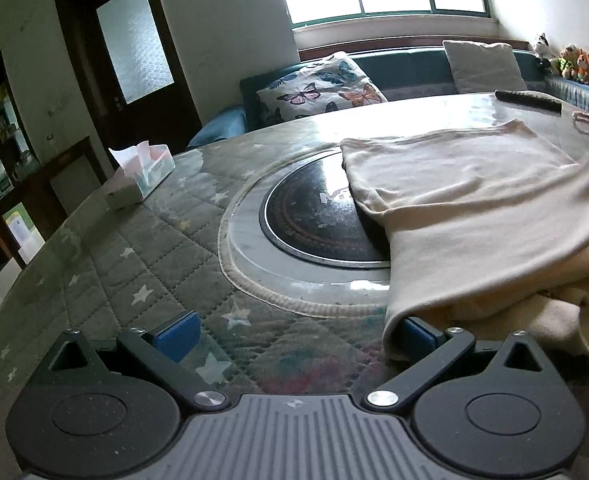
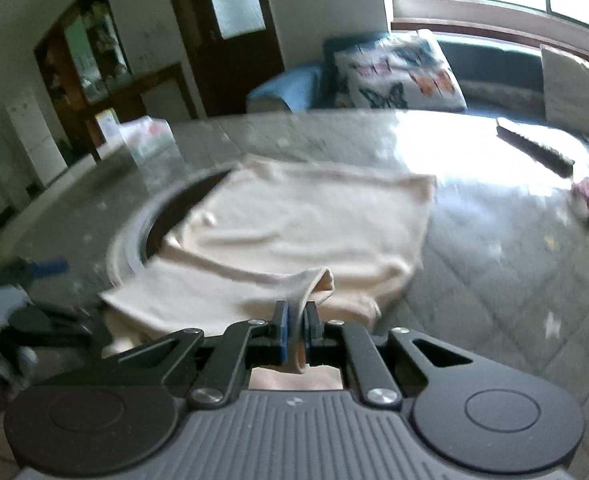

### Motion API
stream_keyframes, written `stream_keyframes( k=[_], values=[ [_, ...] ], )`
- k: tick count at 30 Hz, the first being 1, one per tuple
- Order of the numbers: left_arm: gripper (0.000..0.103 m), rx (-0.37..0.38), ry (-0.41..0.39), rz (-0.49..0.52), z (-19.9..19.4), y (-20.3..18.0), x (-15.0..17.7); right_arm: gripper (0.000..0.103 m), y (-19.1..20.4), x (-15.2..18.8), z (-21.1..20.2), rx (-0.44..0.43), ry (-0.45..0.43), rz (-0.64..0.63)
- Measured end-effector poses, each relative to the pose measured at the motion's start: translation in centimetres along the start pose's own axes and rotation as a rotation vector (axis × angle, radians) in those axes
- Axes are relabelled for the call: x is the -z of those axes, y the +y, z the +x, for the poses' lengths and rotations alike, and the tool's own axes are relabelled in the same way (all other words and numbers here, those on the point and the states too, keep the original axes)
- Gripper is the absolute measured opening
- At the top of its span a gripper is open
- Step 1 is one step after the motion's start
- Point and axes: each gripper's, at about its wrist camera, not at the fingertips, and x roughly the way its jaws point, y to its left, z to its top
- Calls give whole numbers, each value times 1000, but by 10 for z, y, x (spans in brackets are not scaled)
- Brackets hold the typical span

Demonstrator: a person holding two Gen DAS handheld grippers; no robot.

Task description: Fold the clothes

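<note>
- Across the middle of the table point(image 1: 142, 264), partly covering the dark round hotplate point(image 1: 314, 216) set into it, lies a cream garment point(image 1: 474, 184), with one layer already turned over another.
- Its near part is bunched and lifted towards the table's near edge.
- The right gripper point(image 2: 296, 320) has its jaws pressed together on a raised fold of that cream garment point(image 2: 294, 220), and the cloth runs down between the blue pads.
- The left gripper point(image 1: 294, 332) stands spread wide; the garment's corner drapes over its right finger point(image 1: 418, 330), while its left finger point(image 1: 176, 334) is clear above the quilted, star-printed cover.
- Nothing is pinched between those open jaws.
- Towards the table's far left edge sits a tissue box point(image 1: 142, 176).
- Near the far right edge lies a dark remote control point(image 1: 528, 100), with a small pink item point(image 1: 584, 122) beside it.
- Beyond the table a butterfly cushion point(image 1: 322, 88) rests on a blue sofa.
</note>
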Motion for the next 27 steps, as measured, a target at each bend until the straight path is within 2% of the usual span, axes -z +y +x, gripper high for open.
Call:
stream_keyframes(
  k=[6,11,15,20,27],
  values=[
    [103,12,2,33,-9,4,1,16,-16,27,9,39,64,30],
    [103,18,-11,49,-23,15,-4,16,-11,19,-14,81,-2,-33],
    [103,18,-57,27,-26,19,-23,16,0,6,-8,38,-37,-65],
    [103,21,-95,39,-9,6,-50,16,7,1,21,15,-19,-80],
    [103,36,-74,94,36,-28,-69,16,-1,7,42,31,17,-93]
  ],
)
